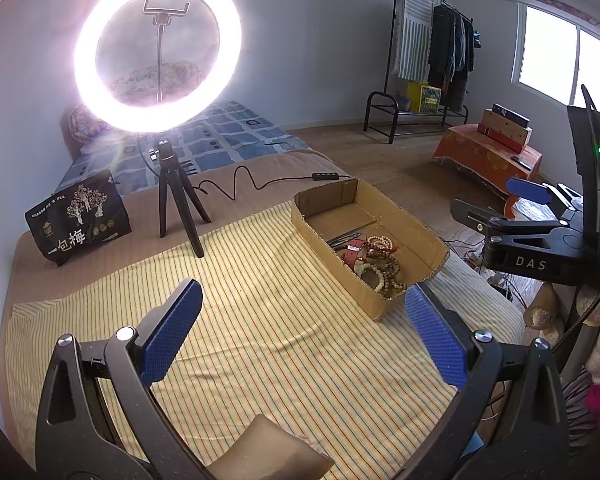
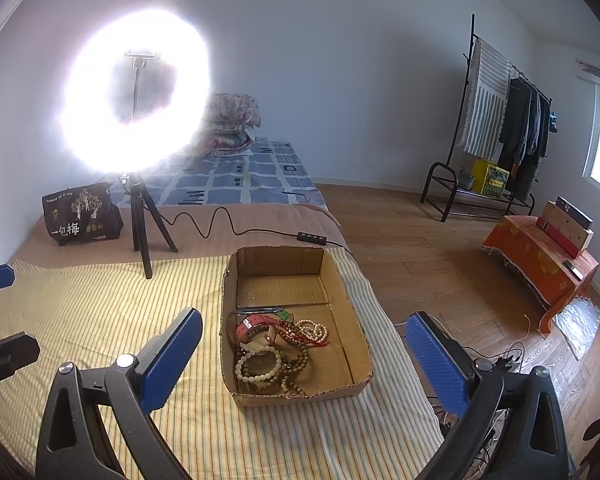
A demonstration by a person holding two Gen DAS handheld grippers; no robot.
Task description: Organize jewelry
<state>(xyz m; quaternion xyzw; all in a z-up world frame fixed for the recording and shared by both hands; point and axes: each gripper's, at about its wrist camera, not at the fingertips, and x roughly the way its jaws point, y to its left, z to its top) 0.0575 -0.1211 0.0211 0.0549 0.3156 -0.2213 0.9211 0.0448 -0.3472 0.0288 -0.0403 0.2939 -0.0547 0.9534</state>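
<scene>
Left gripper [image 1: 304, 332]: gaping wide, gripping nothing, hovering over striped cloth [image 1: 260, 320]. Right gripper [image 2: 304, 360]: likewise spread wide, carrying nothing, hanging above near end of cardboard box [image 2: 358, 308]. Jewelry [image 2: 278, 352]: lying heaped inside box, near end; bead bracelets, pale bead strand, red strap tangling together. Ring light [image 2: 136, 104]: standing on tripod behind box, glowing. Black snack bag [image 2: 82, 216]: sitting beside tripod.

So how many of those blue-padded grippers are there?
2. The left gripper is open over the striped cloth, left of the cardboard box; the right gripper is open, facing the box.
</scene>
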